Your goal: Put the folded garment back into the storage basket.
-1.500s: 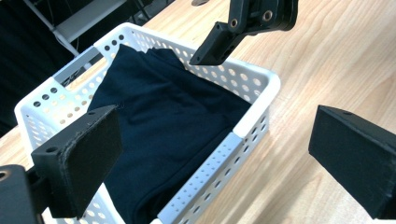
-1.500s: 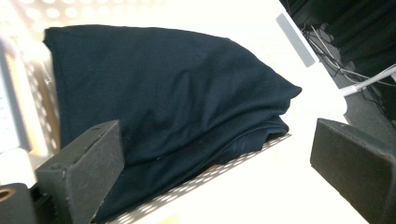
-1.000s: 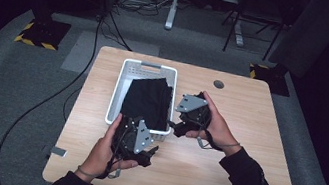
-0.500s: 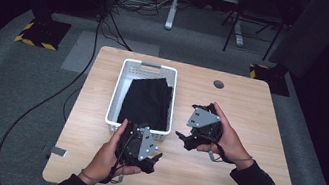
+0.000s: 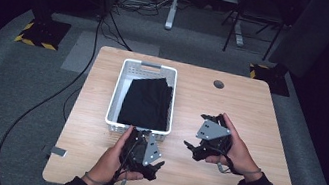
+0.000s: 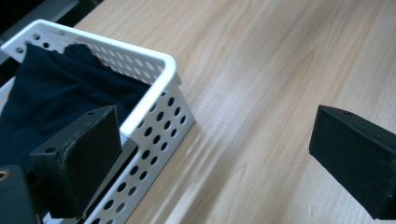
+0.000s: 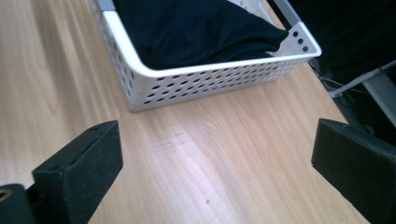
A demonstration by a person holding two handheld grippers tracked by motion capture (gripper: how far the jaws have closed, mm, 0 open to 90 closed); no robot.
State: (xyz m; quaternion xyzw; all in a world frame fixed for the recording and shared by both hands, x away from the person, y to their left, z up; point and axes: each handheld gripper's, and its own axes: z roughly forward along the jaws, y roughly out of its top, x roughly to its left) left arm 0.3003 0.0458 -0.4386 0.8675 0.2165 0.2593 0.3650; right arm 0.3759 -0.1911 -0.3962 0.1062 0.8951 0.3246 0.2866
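Note:
A white perforated basket point(image 5: 116, 98) stands on the wooden table with a folded black garment point(image 5: 147, 103) lying inside it. My left gripper point(image 5: 150, 165) hovers just in front of the basket's near rim, jaws wide open and empty. In the left gripper view the basket's corner point(image 6: 164, 88) and the dark cloth point(image 6: 51, 100) sit beside the left jaw. My right gripper point(image 5: 192, 149) is held over bare wood to the right of the basket, also open with nothing in it. The right gripper view looks across the table at the basket point(image 7: 201, 79) and the garment point(image 7: 196, 28).
A round grommet hole point(image 5: 218, 84) sits near the table's far edge. Bare tabletop point(image 5: 230, 108) lies right of the basket. Beyond the table are cables, a desk leg and a chair on grey carpet; yellow-black striped blocks point(image 5: 34, 41) lie on the floor.
Both grippers have drawn back from the basket toward the near side of the table. The right one moved right and nearer; the left shifted slightly right.

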